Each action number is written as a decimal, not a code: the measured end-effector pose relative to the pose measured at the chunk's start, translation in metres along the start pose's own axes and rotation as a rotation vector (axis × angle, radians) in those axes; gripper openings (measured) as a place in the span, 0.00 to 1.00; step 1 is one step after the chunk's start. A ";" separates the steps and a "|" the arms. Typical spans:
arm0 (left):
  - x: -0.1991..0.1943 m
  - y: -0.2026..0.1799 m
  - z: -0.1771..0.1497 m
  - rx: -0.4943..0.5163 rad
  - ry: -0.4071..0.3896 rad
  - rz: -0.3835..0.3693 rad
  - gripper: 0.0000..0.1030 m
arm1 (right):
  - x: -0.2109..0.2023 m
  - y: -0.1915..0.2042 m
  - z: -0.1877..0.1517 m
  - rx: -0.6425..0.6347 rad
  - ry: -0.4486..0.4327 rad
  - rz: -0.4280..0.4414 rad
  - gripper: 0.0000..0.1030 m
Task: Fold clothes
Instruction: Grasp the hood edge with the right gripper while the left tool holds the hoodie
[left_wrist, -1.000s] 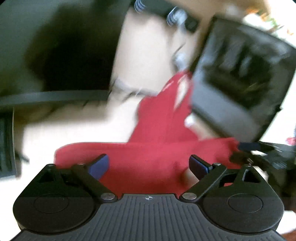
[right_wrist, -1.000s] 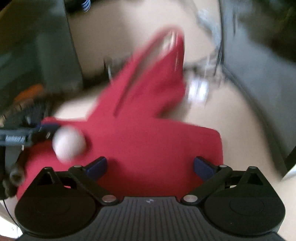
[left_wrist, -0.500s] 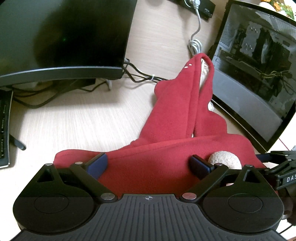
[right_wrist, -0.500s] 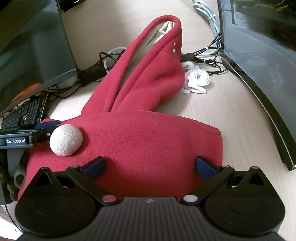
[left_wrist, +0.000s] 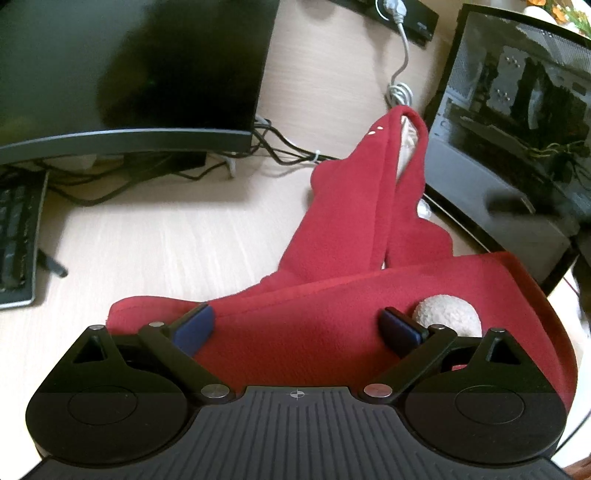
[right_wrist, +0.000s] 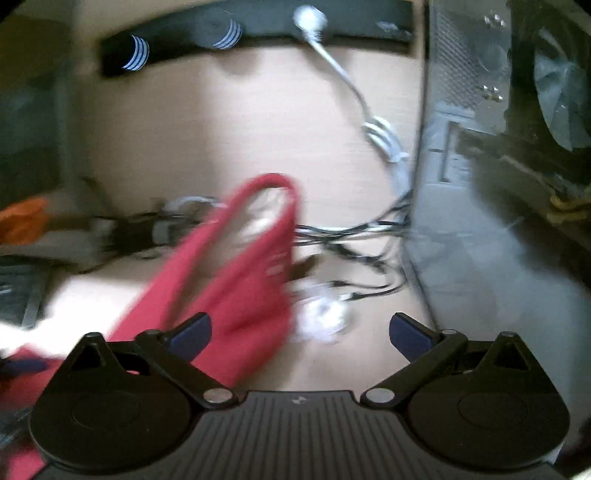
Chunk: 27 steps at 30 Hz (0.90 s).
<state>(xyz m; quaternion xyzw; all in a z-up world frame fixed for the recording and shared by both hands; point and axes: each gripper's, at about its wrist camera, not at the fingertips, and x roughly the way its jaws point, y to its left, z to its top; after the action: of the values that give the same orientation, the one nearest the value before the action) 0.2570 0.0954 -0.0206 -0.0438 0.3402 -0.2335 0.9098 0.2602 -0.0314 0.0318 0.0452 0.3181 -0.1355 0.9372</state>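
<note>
A red fleece garment (left_wrist: 332, 295) lies on the light wooden desk (left_wrist: 166, 236), its hood end (left_wrist: 391, 122) stretched away toward a computer case. A cream pompom (left_wrist: 447, 314) sits on its near folded part. My left gripper (left_wrist: 297, 325) is open just above that folded part, with only cloth showing between its fingers. In the blurred right wrist view the garment's hood (right_wrist: 240, 266) lies ahead and to the left. My right gripper (right_wrist: 299, 332) is open over the cloth's edge and bare desk, holding nothing.
A dark monitor (left_wrist: 125, 74) stands at back left with cables (left_wrist: 288, 147) under it, and a keyboard (left_wrist: 18, 236) lies at far left. A glass-sided computer case (left_wrist: 517, 129) stands at right. A power strip (right_wrist: 258, 33), a white cable (right_wrist: 380, 136) and a white wad (right_wrist: 325, 314) lie near the hood.
The right gripper has swung up and away from the folded part toward the hood, and its view is now blurred. The left gripper has barely moved. The garment lies as before.
</note>
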 end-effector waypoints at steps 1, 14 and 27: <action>-0.001 0.001 -0.001 -0.003 -0.002 0.001 0.97 | 0.013 -0.004 0.006 -0.010 0.021 -0.012 0.70; -0.020 0.010 -0.012 -0.049 -0.033 0.020 0.96 | 0.133 -0.002 0.015 -0.162 0.200 0.218 0.36; -0.026 0.013 -0.014 -0.068 -0.027 0.034 0.97 | 0.151 -0.037 0.066 0.021 -0.012 0.064 0.08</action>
<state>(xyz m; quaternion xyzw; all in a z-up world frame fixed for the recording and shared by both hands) 0.2357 0.1204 -0.0191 -0.0720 0.3366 -0.2056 0.9161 0.4031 -0.1124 -0.0073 0.0645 0.3094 -0.1092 0.9425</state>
